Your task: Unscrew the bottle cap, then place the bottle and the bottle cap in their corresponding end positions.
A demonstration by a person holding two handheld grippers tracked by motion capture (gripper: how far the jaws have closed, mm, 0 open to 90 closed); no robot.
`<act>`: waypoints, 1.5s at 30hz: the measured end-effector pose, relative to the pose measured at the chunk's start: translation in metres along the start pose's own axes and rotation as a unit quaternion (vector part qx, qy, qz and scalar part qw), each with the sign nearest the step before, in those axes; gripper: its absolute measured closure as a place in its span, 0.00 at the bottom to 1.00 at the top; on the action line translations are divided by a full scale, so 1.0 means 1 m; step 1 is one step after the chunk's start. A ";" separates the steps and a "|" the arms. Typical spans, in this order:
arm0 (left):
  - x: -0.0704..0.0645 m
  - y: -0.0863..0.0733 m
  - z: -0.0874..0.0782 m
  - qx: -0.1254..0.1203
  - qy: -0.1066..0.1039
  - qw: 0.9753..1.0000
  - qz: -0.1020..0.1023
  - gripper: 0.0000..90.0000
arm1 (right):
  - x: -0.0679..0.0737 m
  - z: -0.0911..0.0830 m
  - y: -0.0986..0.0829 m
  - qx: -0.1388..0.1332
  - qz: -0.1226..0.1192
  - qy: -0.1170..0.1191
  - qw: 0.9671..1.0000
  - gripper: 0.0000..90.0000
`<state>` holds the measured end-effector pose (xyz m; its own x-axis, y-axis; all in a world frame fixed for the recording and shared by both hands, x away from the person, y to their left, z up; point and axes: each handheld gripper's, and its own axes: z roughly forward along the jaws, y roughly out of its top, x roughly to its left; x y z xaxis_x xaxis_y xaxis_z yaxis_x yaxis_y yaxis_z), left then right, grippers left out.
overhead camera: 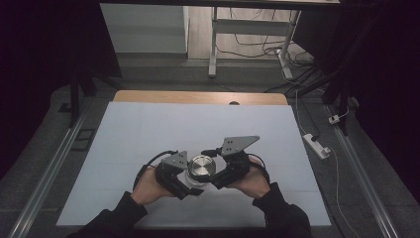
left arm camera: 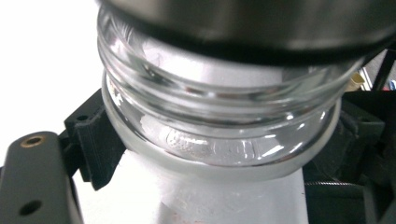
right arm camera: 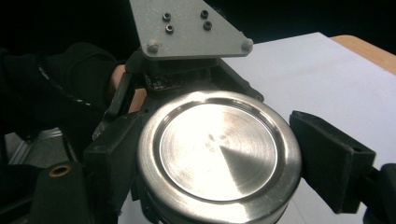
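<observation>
We wear black long sleeves [overhead camera: 119,213] down to the wrists. Our left gripper [overhead camera: 184,179] and right gripper [overhead camera: 221,174] are black, each topped by a grey three-cornered plate [right arm camera: 189,28] with small dark screws. A black cable [overhead camera: 157,157] loops from the left one. A brass-ringed hole [right arm camera: 60,170] marks one jaw mount.

**Three cameras, one jar**

The high view looks forward and down on the worktop [overhead camera: 148,134] from some way above. The left gripper view sits very close against the glass jar [left arm camera: 219,116], side-on. The right gripper view looks down on its metal lid [right arm camera: 217,151], which the high view shares.
</observation>
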<state>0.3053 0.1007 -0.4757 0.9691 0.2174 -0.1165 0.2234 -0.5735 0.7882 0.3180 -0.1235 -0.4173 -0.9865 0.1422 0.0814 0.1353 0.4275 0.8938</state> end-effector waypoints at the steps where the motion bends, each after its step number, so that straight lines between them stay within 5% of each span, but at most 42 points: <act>1: 0.000 0.000 0.000 0.000 0.000 1.000 0.000 0.17 | 0.000 -0.001 0.000 0.000 0.001 -0.003 1.000 0.22; 6: 0.005 -0.003 -0.003 -0.011 0.026 0.999 -0.024 0.18 | 0.000 -0.005 0.001 -0.002 0.002 -0.019 1.000 0.22; 20: 0.017 -0.009 -0.013 -0.010 0.081 0.995 -0.051 0.18 | 0.001 -0.016 -0.007 0.003 0.010 -0.048 0.999 0.22; 45: 0.044 -0.009 -0.025 -0.024 0.132 0.987 -0.083 0.18 | 0.010 -0.015 -0.020 0.010 0.013 -0.064 0.998 0.22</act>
<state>0.3431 0.1354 -0.4732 0.8568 0.5078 -0.0892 0.3652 -0.4757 0.8002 0.3042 -0.1441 -0.4274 -0.9631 0.2653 0.0460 0.1633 0.4395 0.8833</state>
